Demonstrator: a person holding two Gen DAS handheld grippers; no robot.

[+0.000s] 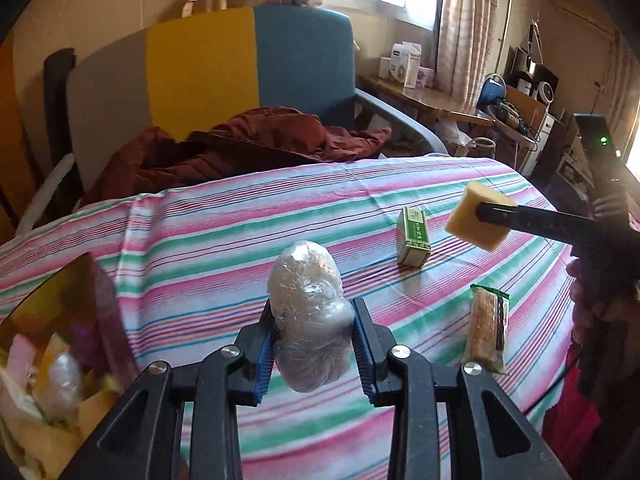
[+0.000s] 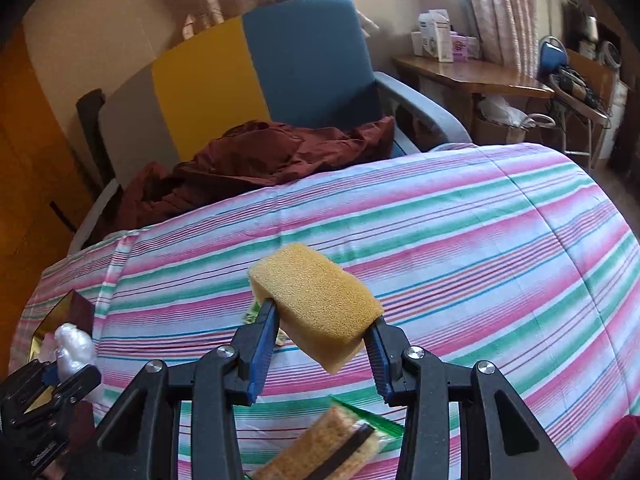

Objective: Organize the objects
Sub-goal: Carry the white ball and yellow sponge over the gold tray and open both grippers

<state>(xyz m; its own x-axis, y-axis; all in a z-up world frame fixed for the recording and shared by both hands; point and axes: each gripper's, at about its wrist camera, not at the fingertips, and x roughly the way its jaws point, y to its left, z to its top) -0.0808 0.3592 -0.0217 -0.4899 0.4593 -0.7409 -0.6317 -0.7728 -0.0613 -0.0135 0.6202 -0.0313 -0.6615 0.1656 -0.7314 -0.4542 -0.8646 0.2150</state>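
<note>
My left gripper [image 1: 313, 320] is shut on a bundle wrapped in clear plastic film [image 1: 306, 312] and holds it above the striped cloth. It also shows in the right wrist view [image 2: 74, 346] at the lower left. My right gripper [image 2: 320, 322] is shut on a yellow sponge [image 2: 316, 304], held in the air; the sponge also shows in the left wrist view [image 1: 480, 216] at the right. A green and white small box [image 1: 414, 236] stands on the cloth. A wrapped snack bar [image 1: 486, 330] lies on the cloth, below my right gripper [image 2: 332, 444].
A gold-lined box [image 1: 60, 308] with several items inside stands at the left edge of the striped cloth [image 1: 240, 240]. Behind the table is a chair [image 1: 280, 68] with a dark red garment [image 1: 240, 144]. A wooden desk [image 1: 424, 100] with clutter stands at the back right.
</note>
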